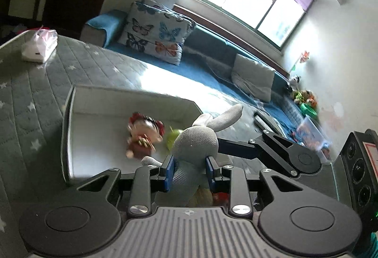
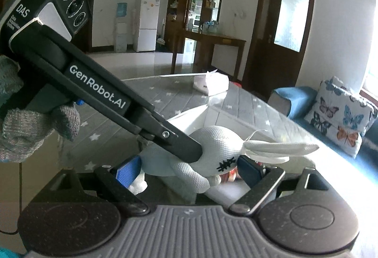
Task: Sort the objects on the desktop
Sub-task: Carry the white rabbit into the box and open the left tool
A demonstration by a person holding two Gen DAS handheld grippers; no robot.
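Note:
My left gripper (image 1: 190, 169) is shut on a grey plush rabbit (image 1: 195, 139) and holds it above the near edge of a white box (image 1: 94, 97). In the box lie a red-haired doll (image 1: 143, 135) and a yellow-green ball (image 1: 172, 137). In the right wrist view the rabbit (image 2: 212, 151) hangs between the blue pads of my right gripper (image 2: 189, 170), which is open and does not touch it. The left gripper's black finger (image 2: 170, 137) crosses over the rabbit there. The right gripper's finger (image 1: 238, 148) also shows at the right of the left wrist view.
The table has a grey quilted cover with white stars (image 1: 35, 97). A white tissue pack in a plastic bag (image 1: 40, 45) lies at its far corner. A blue sofa with butterfly cushions (image 1: 156, 31) stands beyond. A clear bin of toys (image 1: 311, 137) is at right.

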